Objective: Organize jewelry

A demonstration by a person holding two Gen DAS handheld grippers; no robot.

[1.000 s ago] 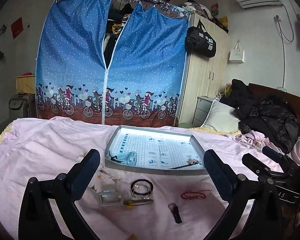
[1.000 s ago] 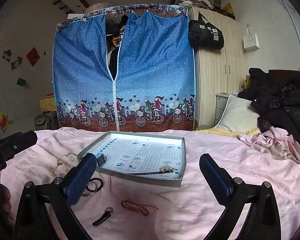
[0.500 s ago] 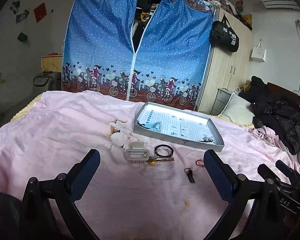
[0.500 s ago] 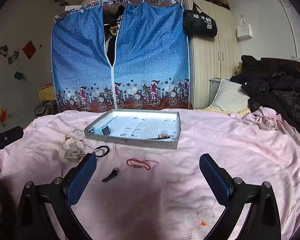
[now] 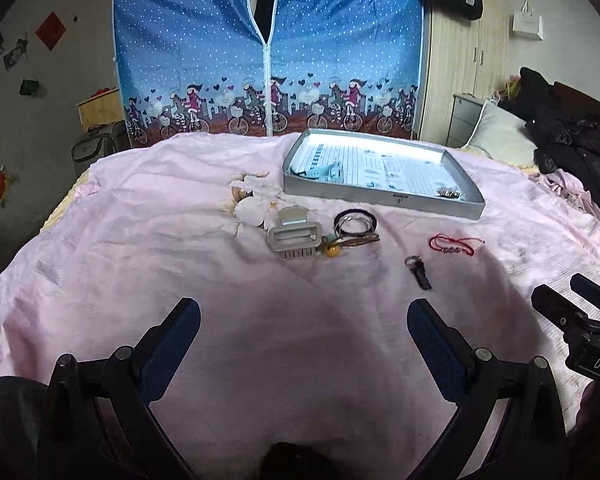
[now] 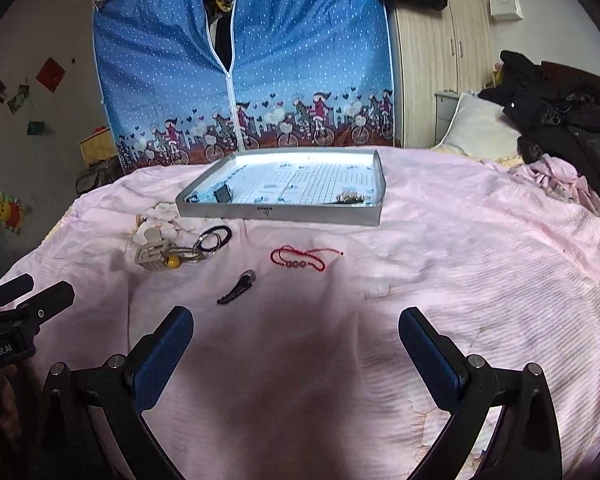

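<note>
I see my left gripper [image 5: 303, 328] and right gripper [image 6: 296, 330] both spread wide, holding nothing, above the bed [image 6: 480, 264]; red bracelet [image 6: 298, 258] and black hair clip [image 6: 237, 287] lie near the tray [image 6: 300, 214].

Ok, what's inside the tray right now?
The tray holds a light blue piece at its near left and a small dark beaded piece at its near right. The near wall hides the floor just behind it.

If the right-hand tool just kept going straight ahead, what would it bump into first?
Probably the bare pink bedsheet: the right tool hangs open above it. Skimming onward, the red string bracelet comes first; depth is unclear.
</note>
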